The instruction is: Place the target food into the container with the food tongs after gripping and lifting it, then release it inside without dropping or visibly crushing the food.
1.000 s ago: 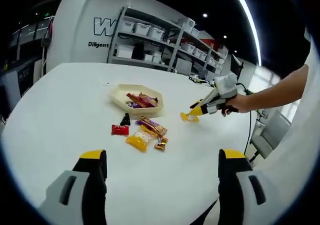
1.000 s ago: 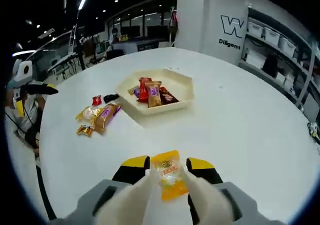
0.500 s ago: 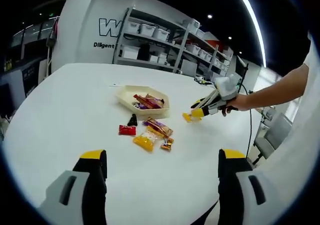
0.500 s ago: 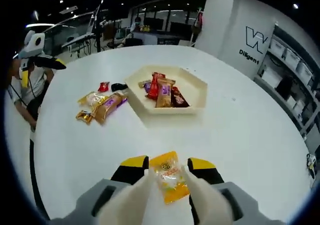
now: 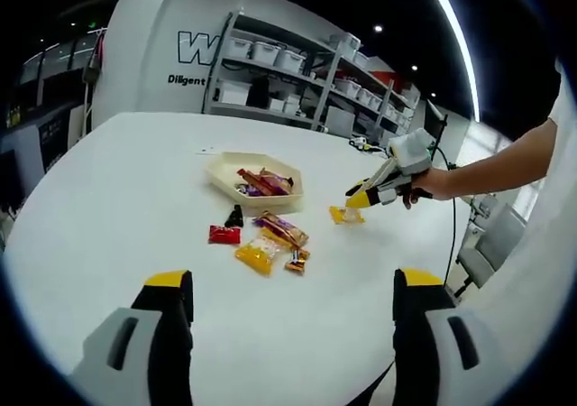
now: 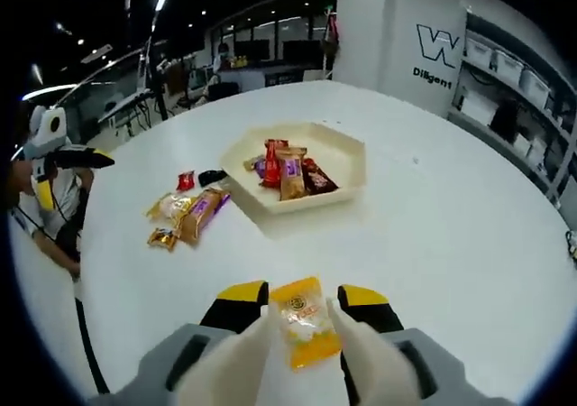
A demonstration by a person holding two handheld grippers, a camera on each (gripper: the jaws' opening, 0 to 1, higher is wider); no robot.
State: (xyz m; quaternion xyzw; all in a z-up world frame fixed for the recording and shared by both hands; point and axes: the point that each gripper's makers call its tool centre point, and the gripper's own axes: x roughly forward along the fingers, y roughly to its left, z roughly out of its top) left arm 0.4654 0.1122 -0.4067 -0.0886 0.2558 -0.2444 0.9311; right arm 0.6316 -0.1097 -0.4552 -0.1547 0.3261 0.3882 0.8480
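**Soft yellow packet pinched in the tongs, tray ahead**

In the right gripper view, the right gripper (image 6: pixel 302 320) works a pair of cream food tongs (image 6: pixel 361 365), whose two arms rise from the lower edge of the frame. They are closed on a small yellow snack packet (image 6: pixel 304 320) at lower centre. The packet hangs just above the white table (image 6: pixel 451 244). In the left gripper view the same packet (image 5: pixel 345 214) sits right of centre, below the right gripper's tip.

The packet looks light, with a thin, glossy, crinkly wrapper, so it is probably slippery and easy to dent. A light squeeze across its middle, as now, seems safest; a hold on the sealed edge would risk it sliding out.

The hexagonal cream tray (image 6: pixel 347 158) lies in the upper middle, well apart from the packet, and already holds several wrapped bars (image 6: pixel 290 170). Loose sweets (image 6: pixel 189 215) lie at centre left.

The left gripper (image 5: pixel 288 311) has its jaws wide apart at the bottom of its view, holding nothing.
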